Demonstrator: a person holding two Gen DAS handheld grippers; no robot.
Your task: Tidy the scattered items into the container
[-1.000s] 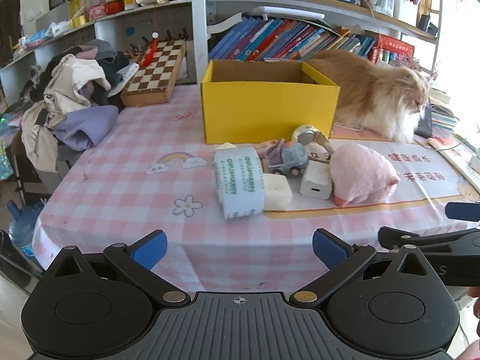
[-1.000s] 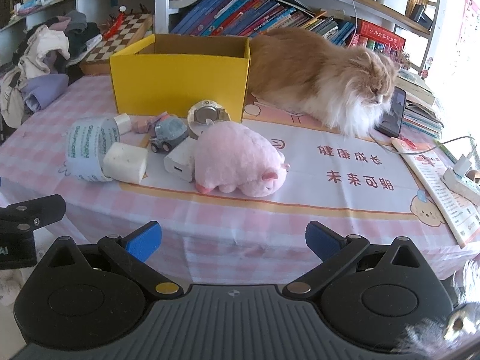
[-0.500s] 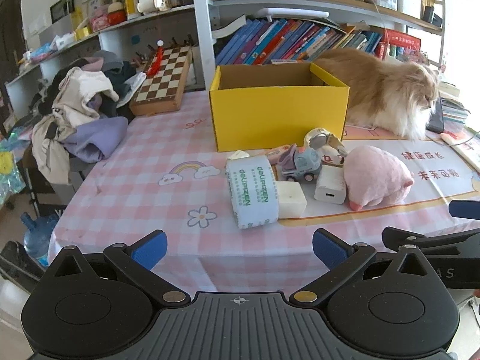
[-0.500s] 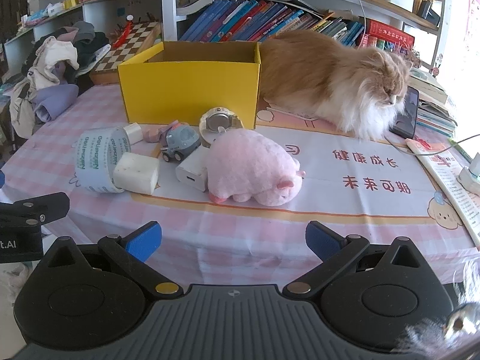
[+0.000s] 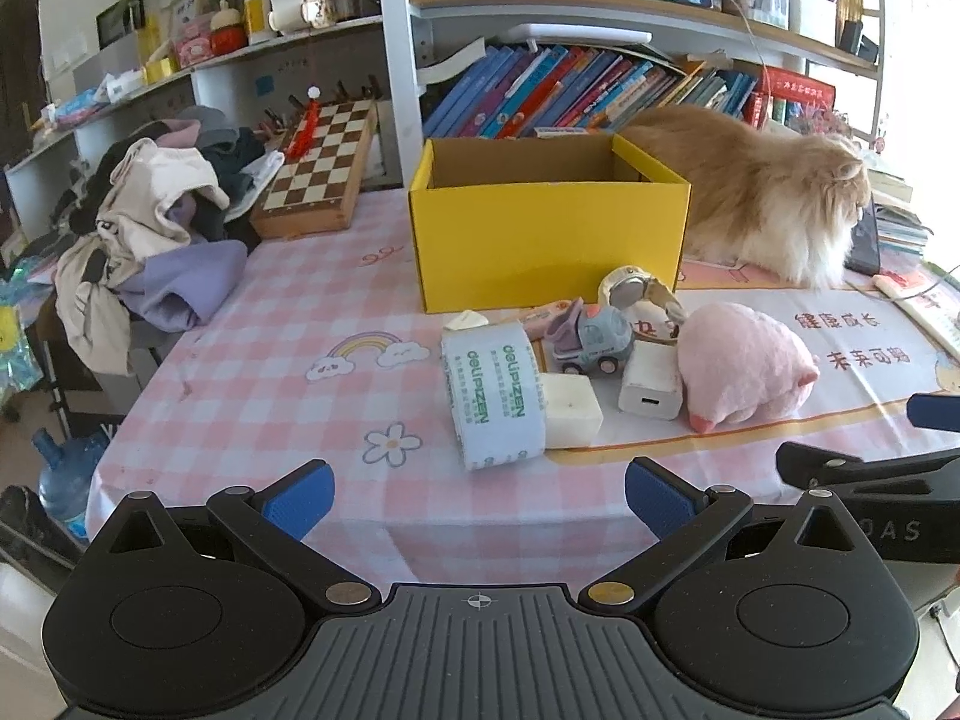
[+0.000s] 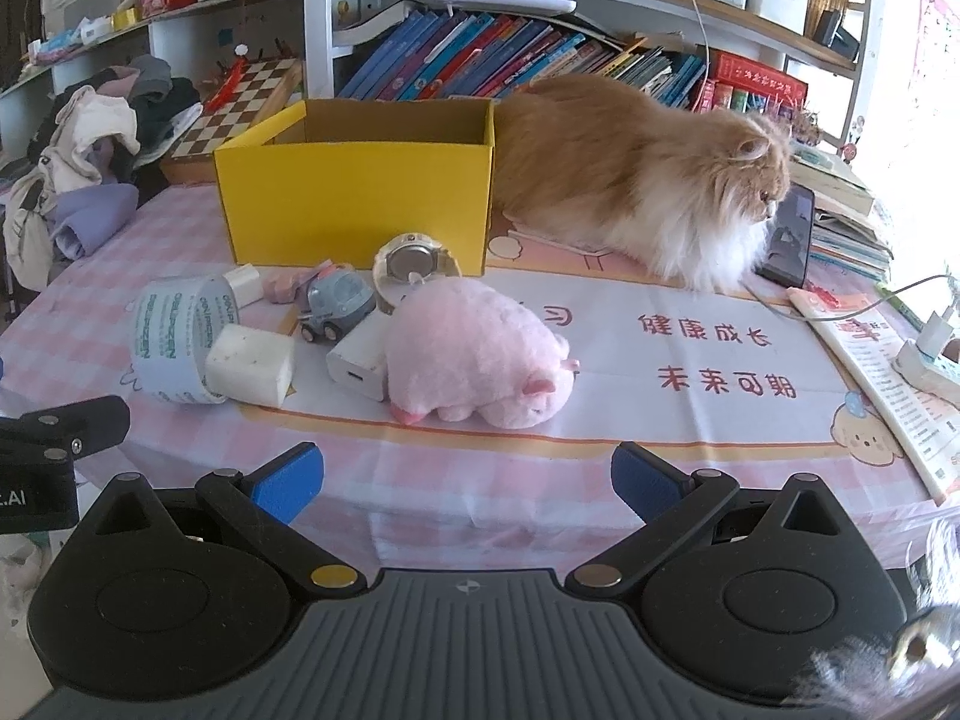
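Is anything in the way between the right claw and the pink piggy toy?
Nothing visible. The right claw is open at the table edge, and only bare pink checked tablecloth lies between it and the pink piggy toy. The white charger block touches the toy's left side, not the claw's side.

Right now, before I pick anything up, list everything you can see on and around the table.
box: 1, yellow, open, table centre
tape: 1, white with green print, front left of the pile
foam block: 1, white, right of tape
toy car: 1, grey, before box
charger: 1, white, beside plush
plush: 1, pink, right of pile
watch: 1, cream, against box
cat: 1, orange-white, right of box
chessboard: 1, brown, back left
clothes: pile, mixed, left edge
left gripper: open
right gripper: open
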